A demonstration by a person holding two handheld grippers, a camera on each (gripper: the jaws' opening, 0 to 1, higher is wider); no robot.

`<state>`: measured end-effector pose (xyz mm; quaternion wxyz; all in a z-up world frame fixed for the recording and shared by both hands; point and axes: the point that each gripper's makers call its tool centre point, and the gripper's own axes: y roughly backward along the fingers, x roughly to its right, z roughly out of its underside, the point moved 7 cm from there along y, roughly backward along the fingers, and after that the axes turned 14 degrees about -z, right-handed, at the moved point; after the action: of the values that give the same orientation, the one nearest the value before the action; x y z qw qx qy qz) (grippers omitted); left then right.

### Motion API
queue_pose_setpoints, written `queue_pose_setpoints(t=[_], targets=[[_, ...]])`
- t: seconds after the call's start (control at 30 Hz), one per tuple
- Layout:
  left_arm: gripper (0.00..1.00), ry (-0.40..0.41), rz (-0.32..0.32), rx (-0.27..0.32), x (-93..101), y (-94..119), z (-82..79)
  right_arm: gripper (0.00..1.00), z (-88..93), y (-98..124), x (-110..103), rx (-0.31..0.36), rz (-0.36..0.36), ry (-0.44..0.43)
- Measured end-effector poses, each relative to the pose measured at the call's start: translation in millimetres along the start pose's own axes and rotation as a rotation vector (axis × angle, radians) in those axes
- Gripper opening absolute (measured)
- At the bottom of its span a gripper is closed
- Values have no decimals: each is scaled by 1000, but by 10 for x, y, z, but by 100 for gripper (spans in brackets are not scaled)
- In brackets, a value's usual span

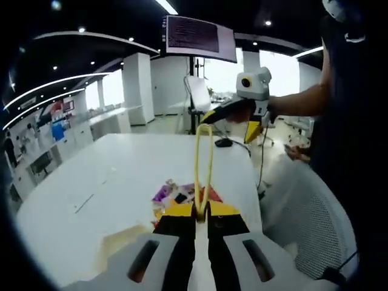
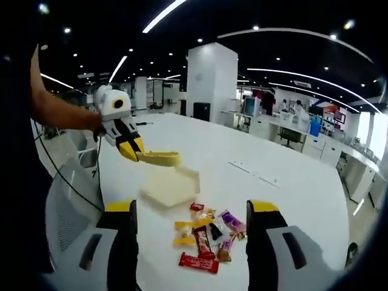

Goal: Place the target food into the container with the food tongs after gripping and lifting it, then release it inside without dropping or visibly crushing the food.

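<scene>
Tongs (image 1: 204,163) sit clamped in my left gripper (image 1: 203,221), whose fingers are closed tight on the handle end; the yellow arms run forward and meet at their tips, empty as far as I can judge. In the right gripper view I see that same tool (image 2: 159,158) from the side, hanging above the far edge of the container (image 2: 171,185). My right gripper (image 2: 191,242) has its fingers spread wide with nothing between them, hovering just short of the pile of snacks (image 2: 208,233).

By my judgement the task has hardly begun. The container, a single shallow pale tray, looks empty, and every snack lies on the worktop (image 2: 285,176) just beside its near edge. No piece is lifted or gripped. What remains is the whole sequence: bring the tongs down to one snack, close gently, lift, carry it over the tray and let go inside.

Counts: one pair of tongs, one container, two grippers. The wrapped snacks I make out at roughly seven or eight: red bars nearest me, yellow ones on the left, a purple one on the right, a dark one in the middle. They overlap, so I cannot tell the exact number. Which one is the target I cannot tell either.
</scene>
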<state>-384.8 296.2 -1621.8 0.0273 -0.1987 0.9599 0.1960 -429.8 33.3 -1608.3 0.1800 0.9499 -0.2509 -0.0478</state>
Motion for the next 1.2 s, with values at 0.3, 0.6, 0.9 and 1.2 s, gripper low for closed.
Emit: queue_pose_setpoints(t=[0.3,0.6,0.9,1.2], targets=[[1,-11,22,72,-189,267,-497,56,-549,98,36,101,-98,50],[2,-30,84,144,-238,466,-1013,51,-1172,151,-3,103,-199,172],[2,-23,143,208,-70,516,-1295,42,-1506,-19,-203,155,-342,206],[2,-6,196,206,99,518,-1281,35,-1434,-260,-488,200,-469,170]])
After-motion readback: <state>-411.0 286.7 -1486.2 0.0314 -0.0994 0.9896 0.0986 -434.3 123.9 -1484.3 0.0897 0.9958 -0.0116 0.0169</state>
